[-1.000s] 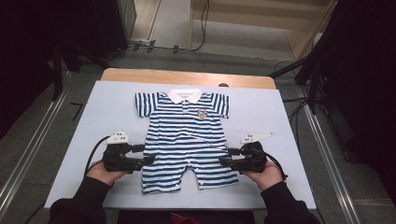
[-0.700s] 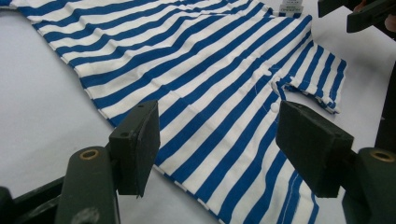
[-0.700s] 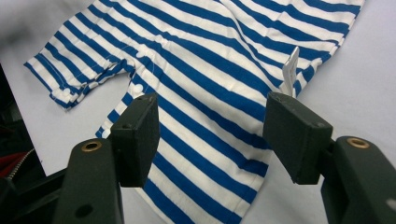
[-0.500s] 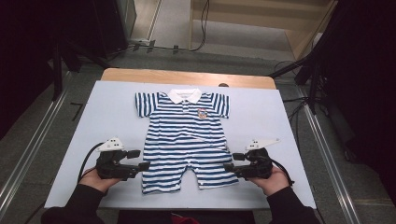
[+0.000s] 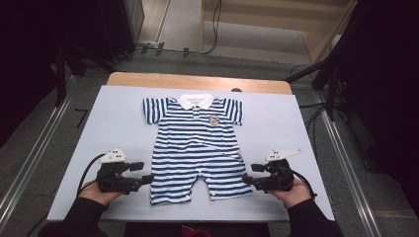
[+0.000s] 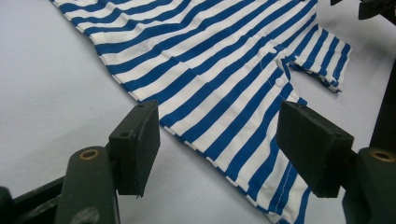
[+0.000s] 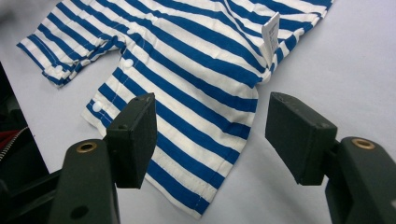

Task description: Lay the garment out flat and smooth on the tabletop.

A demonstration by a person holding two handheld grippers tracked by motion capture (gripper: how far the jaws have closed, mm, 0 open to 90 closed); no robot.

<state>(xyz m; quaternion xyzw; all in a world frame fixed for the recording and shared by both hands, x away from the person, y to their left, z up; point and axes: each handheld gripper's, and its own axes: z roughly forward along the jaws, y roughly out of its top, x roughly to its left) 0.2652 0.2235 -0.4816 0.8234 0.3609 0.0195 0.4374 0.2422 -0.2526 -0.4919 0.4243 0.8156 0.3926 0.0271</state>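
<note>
A blue-and-white striped baby romper (image 5: 196, 143) with a white collar lies flat on the pale blue table (image 5: 306, 128). My left gripper (image 5: 142, 173) rests low on the table at the romper's left leg hem, jaws open and pointing inward. In the left gripper view the left gripper (image 6: 219, 135) has the striped leg of the romper (image 6: 224, 60) lying on the table between its pads, untouched. My right gripper (image 5: 252, 173) mirrors it at the right leg hem, open. The right gripper view has the right gripper (image 7: 215, 130) wide over a corner of the romper (image 7: 187, 60).
A white tag (image 7: 270, 32) sticks out of the romper's side seam. A wooden strip (image 5: 197, 80) borders the table's far edge. Metal rails (image 5: 29, 163) run along the floor on both sides, with cables (image 5: 316, 118) and dark stands beyond.
Both grippers have slid a little toward the near edge and slightly outward, from beside the romper's lower body to its leg hems. The romper has not moved.
</note>
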